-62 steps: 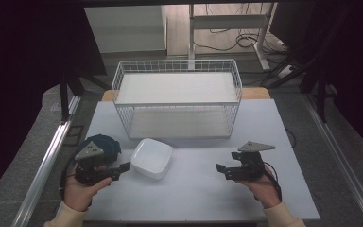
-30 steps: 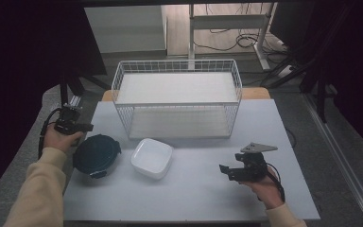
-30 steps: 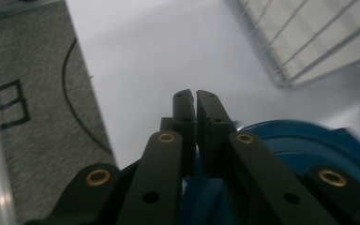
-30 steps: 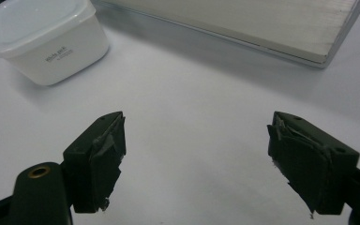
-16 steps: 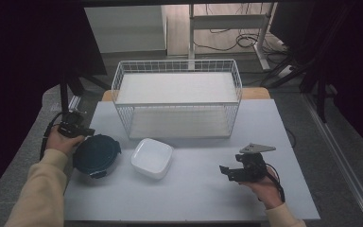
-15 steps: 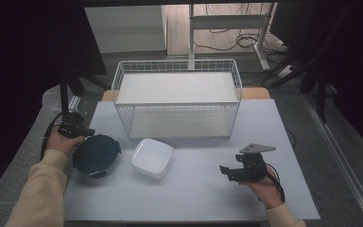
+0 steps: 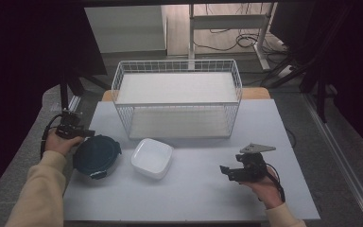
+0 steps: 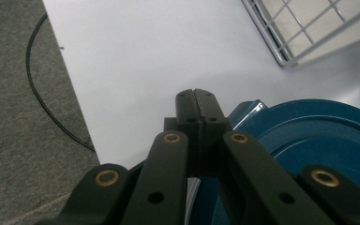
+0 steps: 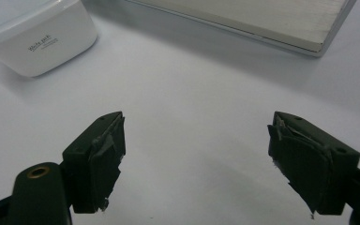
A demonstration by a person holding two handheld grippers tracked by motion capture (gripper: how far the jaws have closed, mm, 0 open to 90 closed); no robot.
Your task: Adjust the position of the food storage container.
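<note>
My left gripper (image 7: 71,128) sits at the far-left edge of the round dark-blue lidded plastic container (image 7: 97,155), which stands on the white worktop (image 7: 194,198) just left of the square white plastic dish (image 7: 152,157) and in front of the white wire basket (image 7: 177,101). In the left gripper view its jaws are pressed together with nothing between them, poised low over the container's rim beside a lid clasp. I judge this step to be working on that lid, probably nudging or pressing a clasp. The next move calls for setting the closed tips squarely on the clasp without pushing the container into the dish. My left forearm reaches forward along the worktop's left side, wrist bent inward. My right gripper (image 7: 241,169) rests low on the worktop, well apart, jaws wide and empty, pointing towards the dish.
</note>
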